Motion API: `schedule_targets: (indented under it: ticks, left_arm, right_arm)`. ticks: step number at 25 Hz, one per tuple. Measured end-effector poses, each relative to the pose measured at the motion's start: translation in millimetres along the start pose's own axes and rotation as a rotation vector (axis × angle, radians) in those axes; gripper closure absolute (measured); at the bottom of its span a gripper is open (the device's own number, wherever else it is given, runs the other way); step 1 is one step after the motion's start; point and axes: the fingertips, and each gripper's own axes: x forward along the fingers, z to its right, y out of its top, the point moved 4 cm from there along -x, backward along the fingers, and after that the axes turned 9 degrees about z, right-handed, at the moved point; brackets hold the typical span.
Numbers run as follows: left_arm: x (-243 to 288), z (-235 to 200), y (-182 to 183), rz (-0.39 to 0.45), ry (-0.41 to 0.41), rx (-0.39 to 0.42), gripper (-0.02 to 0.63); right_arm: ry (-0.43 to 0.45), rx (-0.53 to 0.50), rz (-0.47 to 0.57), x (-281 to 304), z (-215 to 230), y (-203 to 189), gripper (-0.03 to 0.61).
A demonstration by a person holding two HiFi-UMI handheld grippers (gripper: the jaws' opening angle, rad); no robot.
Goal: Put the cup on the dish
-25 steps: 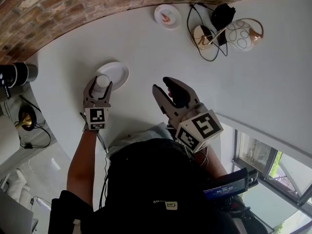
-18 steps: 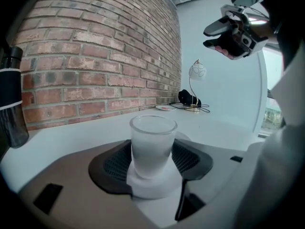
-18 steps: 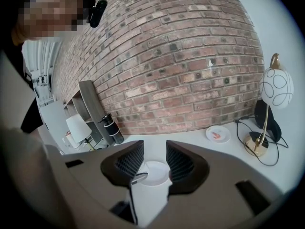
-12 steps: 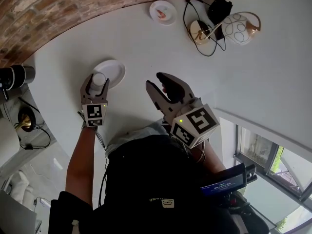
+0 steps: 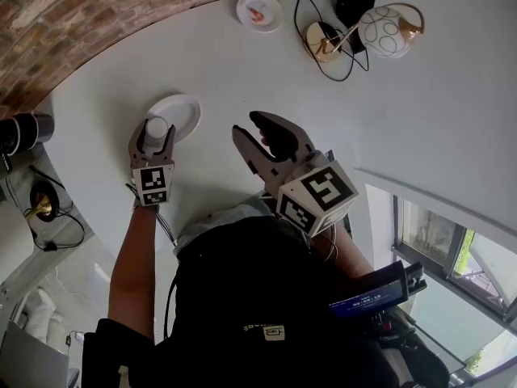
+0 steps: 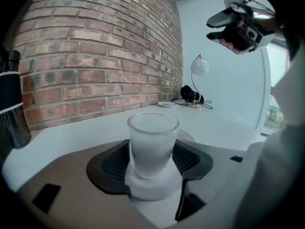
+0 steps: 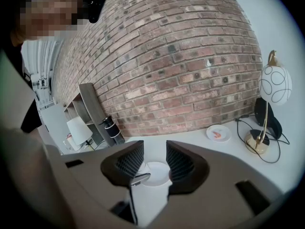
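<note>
the cup (image 6: 152, 137) looks frosted and translucent, the dish (image 5: 182, 111) smooth glossy white, the table (image 5: 242, 63) smooth matt white, the wall (image 5: 48, 23) at upper left rough red brick, and the left gripper (image 5: 154, 136) matt grey plastic with ribbed black pads (image 6: 116, 163).
</note>
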Motion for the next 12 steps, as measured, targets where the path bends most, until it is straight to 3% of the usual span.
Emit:
schedule_targets:
  ticks: [6,12]
  left_arm:
    - [-3.1,0.8,4.4,0.036,-0.002,-0.013,0.353]
    - [-6.1,4.4,13.7,0.038,-0.035,0.029,0.353]
  right_arm:
    - [0.006,0.006,0.008,-0.7,-1.4,-0.2,0.431]
    - [0.013,0.008,0.019,-1.8,-1.4,2.7,0.431]
